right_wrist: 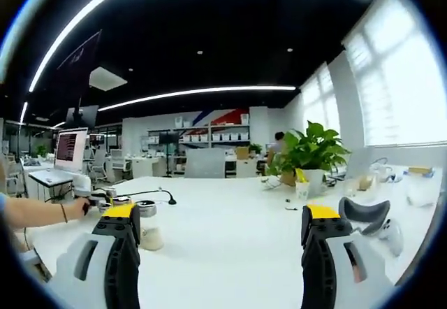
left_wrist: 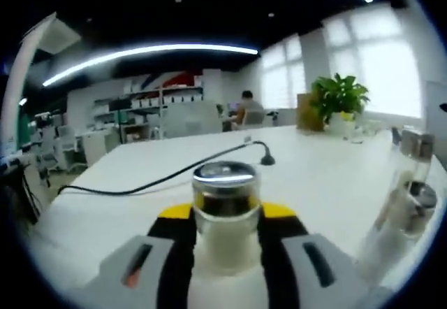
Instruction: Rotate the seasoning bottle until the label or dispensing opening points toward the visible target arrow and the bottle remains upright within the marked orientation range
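Observation:
The seasoning bottle (left_wrist: 225, 235) has a clear body with pale contents and a shiny silver cap (left_wrist: 225, 177). It stands upright on the white table (left_wrist: 321, 176) in the left gripper view. My left gripper (left_wrist: 225, 214) is shut on it, with a yellow-tipped black jaw on either side of its body. In the right gripper view the same bottle (right_wrist: 148, 235) shows small at the left, beside a person's forearm (right_wrist: 35, 211). My right gripper (right_wrist: 223, 242) is open above the table (right_wrist: 223, 211), its jaws wide apart with nothing between them.
A tall clear bottle (left_wrist: 405, 211) stands at the right. A black cable (left_wrist: 167, 177) crosses the table to a small stand (left_wrist: 267, 159). A potted plant (right_wrist: 311, 152), a grey headset-like object (right_wrist: 363, 214) and small items sit to the right. A monitor (right_wrist: 70, 148) stands at the left.

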Action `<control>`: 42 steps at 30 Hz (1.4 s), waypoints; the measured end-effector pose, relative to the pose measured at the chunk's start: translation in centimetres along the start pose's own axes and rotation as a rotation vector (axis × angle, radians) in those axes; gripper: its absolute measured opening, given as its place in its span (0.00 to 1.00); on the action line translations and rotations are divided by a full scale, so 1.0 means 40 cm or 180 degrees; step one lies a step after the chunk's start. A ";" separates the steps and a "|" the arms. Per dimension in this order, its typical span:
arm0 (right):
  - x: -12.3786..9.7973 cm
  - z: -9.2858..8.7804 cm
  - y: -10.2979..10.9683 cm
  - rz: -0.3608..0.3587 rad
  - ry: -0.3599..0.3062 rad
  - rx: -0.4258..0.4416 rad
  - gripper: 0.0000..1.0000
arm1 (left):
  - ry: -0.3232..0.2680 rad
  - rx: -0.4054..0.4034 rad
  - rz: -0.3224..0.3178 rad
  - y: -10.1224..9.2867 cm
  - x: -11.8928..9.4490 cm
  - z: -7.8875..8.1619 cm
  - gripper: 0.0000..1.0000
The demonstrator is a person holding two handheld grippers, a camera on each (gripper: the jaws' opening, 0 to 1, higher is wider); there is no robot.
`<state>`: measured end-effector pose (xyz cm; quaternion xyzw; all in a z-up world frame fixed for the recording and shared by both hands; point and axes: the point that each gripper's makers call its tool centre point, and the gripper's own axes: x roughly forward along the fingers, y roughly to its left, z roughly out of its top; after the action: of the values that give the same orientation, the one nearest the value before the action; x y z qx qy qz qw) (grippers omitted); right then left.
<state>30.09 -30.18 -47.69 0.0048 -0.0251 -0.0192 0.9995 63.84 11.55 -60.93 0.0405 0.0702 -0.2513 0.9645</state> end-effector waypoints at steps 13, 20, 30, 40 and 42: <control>0.011 -0.007 -0.005 -0.0074 0.0011 -0.0171 0.99 | -0.0048 0.0141 -0.0814 -0.107 -0.164 -0.016 0.36; 0.014 -0.016 -0.006 -0.0082 0.0044 -0.0139 0.99 | -0.0036 0.0064 -0.1041 -0.144 -0.214 -0.042 0.36; 0.027 -0.025 0.010 -0.0059 0.0073 -0.0179 0.99 | -0.0070 -0.0041 -0.1139 -0.169 -0.218 -0.049 0.36; 0.037 -0.039 0.026 0.0030 0.0137 -0.0141 0.99 | -0.0119 -0.0080 -0.1208 -0.178 -0.207 -0.058 0.36; 0.037 -0.042 0.027 0.0036 0.0147 -0.0130 0.99 | -0.0131 -0.0081 -0.1225 -0.183 -0.206 -0.062 0.36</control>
<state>31.68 -29.14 -49.27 -0.0153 -0.0017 -0.0140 0.9998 52.84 9.40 -62.42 0.0089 0.0601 -0.4310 0.9003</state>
